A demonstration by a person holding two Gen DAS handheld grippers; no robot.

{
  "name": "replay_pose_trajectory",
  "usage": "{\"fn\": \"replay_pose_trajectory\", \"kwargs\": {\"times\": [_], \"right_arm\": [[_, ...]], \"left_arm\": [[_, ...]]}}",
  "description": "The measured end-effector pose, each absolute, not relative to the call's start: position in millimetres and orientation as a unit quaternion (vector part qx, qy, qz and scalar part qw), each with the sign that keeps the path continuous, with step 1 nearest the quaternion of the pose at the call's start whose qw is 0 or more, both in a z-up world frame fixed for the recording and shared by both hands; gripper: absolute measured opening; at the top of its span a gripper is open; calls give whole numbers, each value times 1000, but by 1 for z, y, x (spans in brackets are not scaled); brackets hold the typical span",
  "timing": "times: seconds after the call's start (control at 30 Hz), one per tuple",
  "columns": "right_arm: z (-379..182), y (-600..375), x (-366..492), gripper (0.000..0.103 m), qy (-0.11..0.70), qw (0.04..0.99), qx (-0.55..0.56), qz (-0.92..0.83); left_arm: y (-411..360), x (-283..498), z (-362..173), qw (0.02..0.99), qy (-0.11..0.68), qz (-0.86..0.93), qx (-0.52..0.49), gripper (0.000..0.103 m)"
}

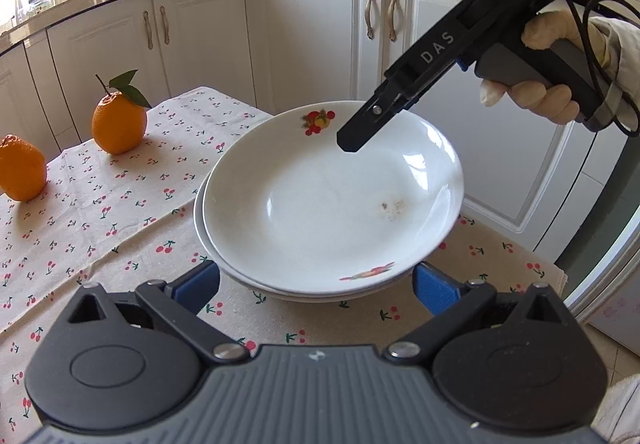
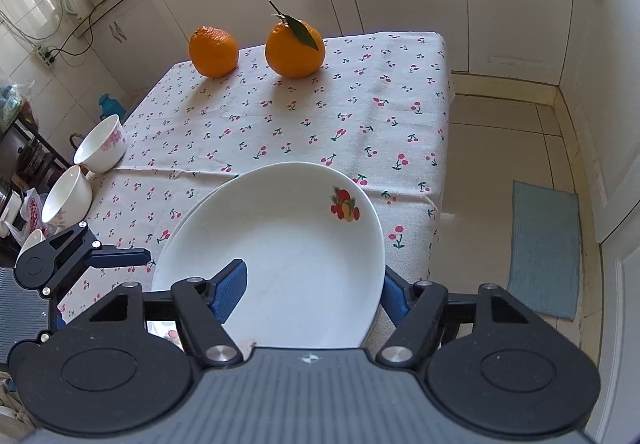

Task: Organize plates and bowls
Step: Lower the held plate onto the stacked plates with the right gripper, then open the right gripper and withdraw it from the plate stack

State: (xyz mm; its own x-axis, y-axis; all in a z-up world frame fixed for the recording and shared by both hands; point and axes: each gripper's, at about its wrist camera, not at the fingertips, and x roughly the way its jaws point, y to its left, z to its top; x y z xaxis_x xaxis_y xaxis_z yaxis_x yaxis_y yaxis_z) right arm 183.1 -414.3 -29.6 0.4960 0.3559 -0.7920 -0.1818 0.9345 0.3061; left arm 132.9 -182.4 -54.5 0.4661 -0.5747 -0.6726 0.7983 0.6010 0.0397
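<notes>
The left gripper (image 1: 316, 284) is standing wide apart in front of its camera, its blue pads (image 1: 434, 290) flanking the near edge of the stacked plates without touching them; it is grasping nothing. Just beyond, a white plate (image 1: 320, 204) with fruit decals is sitting nested on a second plate (image 1: 208, 240) whose rim is peeking out on the left, both lying on the cherry-print tablecloth (image 1: 100, 212) near the table's right edge. Nothing is sitting in the top plate except a small brownish smear (image 1: 390, 209).

The right gripper (image 2: 312, 290), held in a gloved hand (image 1: 536, 100), is straddling the top plate's rim: one pad (image 2: 230, 292) is hanging over the inside of the plate, the other (image 2: 394, 294) outside it. The jaws are parted and released, with the rim between them but not pinched.

Farther back, two oranges (image 2: 295, 50) are resting on the cloth, one bearing a leaf. At the table's left edge two empty white bowls (image 2: 102, 144) with pink flowers are tilting on their sides, well apart from the plates.
</notes>
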Motion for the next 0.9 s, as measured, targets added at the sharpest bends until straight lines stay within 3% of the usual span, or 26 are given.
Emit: {"fn": "replay_pose_trajectory", "kwargs": {"times": [0.27, 0.5, 0.9], "right_arm": [[-31, -407, 180, 78, 485, 862, 61, 132], [-13, -380, 163, 102, 452, 884, -6, 116], [3, -294, 114, 103, 368, 919, -72, 123]], "left_arm": [[-171, 126, -49, 845, 306, -403, 173, 102], [-156, 120, -42, 857, 290, -391, 166, 102], [-104, 94, -25, 894, 260, -336, 139, 102]]}}
